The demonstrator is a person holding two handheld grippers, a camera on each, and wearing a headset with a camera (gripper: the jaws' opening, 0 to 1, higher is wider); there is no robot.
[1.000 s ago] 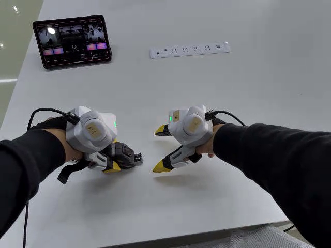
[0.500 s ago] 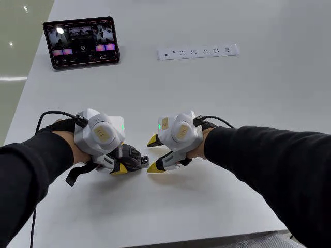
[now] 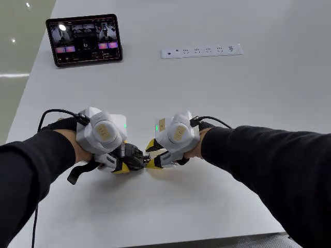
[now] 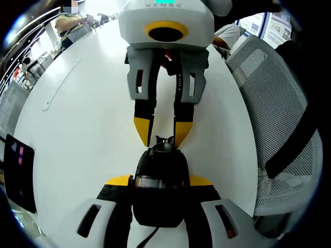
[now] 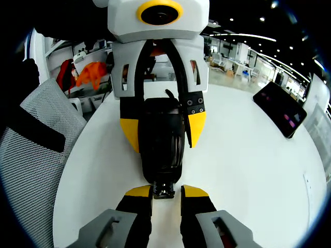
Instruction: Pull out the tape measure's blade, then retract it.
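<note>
Left claw [image 4: 160, 181] clamps the tape measure [image 5: 161, 137], well apart from the tablet [image 3: 84, 40]; right claw [image 5: 165, 192] narrowed round its blade hook [image 4: 164, 139], perhaps not yet pinching. Case looks rigid, blade probably thin and springy: grip the hook

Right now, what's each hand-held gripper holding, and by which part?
Left hand-held gripper clamps the tape measure by its case. Right hand-held gripper flanks the blade hook; grip unclear.

Two grippers, a left gripper [image 3: 130, 164] and a right gripper [image 3: 150, 155]; one tape measure [image 3: 130, 155]; one tablet [image 3: 84, 40]; one power strip [image 3: 201, 51]; one table [image 3: 217, 108]; one chair [image 4: 271, 98].
</note>
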